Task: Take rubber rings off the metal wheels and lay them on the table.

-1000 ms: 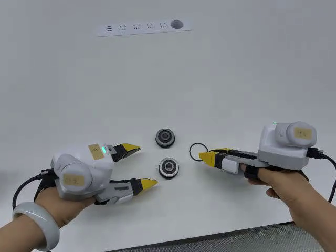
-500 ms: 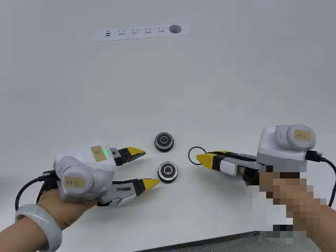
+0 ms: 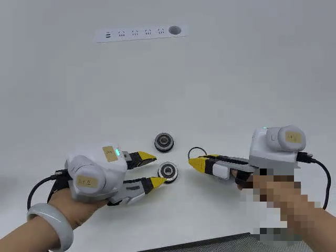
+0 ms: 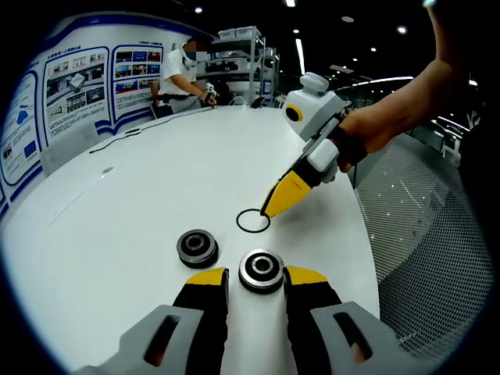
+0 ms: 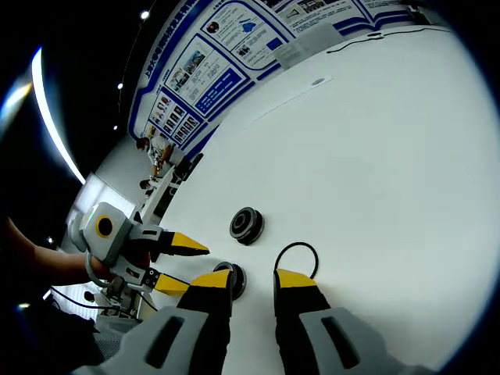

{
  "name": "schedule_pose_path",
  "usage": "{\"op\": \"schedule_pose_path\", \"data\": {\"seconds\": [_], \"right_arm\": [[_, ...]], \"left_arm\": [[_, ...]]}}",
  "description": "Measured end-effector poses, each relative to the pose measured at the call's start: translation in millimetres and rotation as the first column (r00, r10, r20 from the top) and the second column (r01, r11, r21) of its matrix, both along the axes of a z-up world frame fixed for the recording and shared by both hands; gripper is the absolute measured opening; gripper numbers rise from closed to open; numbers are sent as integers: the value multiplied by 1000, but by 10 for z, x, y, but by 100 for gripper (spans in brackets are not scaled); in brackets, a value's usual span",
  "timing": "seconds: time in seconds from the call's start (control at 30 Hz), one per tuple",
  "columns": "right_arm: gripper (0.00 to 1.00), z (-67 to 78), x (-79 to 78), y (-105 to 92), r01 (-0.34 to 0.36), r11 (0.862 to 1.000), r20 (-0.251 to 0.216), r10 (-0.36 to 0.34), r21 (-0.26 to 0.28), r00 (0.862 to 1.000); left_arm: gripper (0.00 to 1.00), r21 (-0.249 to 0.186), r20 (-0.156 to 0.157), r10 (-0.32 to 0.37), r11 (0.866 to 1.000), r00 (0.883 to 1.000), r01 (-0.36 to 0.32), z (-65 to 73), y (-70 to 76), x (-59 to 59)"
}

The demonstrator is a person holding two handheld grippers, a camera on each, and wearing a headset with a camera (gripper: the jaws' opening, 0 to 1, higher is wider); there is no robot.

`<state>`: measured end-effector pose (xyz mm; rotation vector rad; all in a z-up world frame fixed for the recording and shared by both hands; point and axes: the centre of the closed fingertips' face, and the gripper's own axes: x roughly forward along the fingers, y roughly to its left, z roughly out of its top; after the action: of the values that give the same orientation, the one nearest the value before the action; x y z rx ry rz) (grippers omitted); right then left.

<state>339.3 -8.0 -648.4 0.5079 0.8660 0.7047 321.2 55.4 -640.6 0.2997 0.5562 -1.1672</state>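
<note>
Round metal wheel point(image 3: 168, 170), centre frame: black rubber ring point(image 4: 261, 251) likely stretchy, pinch at rim. Left gripper point(image 3: 155, 168) jaws open, astride it; right gripper point(image 5: 255, 280) jaws parted, empty.

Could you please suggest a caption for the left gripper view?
Left gripper with open jaws flanking a metal wheel; a second wheel and a loose rubber ring lie beyond.

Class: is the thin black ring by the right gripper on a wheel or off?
Off: the ring lies flat on the table, apart from the near wheel and the far wheel.
</note>
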Motion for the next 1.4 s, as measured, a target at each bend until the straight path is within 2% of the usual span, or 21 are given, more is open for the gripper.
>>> {"op": "schedule_pose_path", "data": {"seconds": [0.6,0.87,1.23,1.4], "right_arm": [[21,-29,-16,90,-12,1000,-19,13,22,1000],[21,-34,-27,133,-18,999,-28,19,35,999],[21,-94,-74,250,-38,997,-63,43,66,997],[21,-116,-89,300,-42,996,-81,49,84,996]], "left_arm": [[17,38,-7,-44,998,999,44,-78,-158,-3],[14,63,-9,-61,996,998,61,-130,-154,-11],[13,72,16,-84,994,996,83,-126,-160,-9],[13,71,15,-83,994,996,81,-127,-156,-6]]}}
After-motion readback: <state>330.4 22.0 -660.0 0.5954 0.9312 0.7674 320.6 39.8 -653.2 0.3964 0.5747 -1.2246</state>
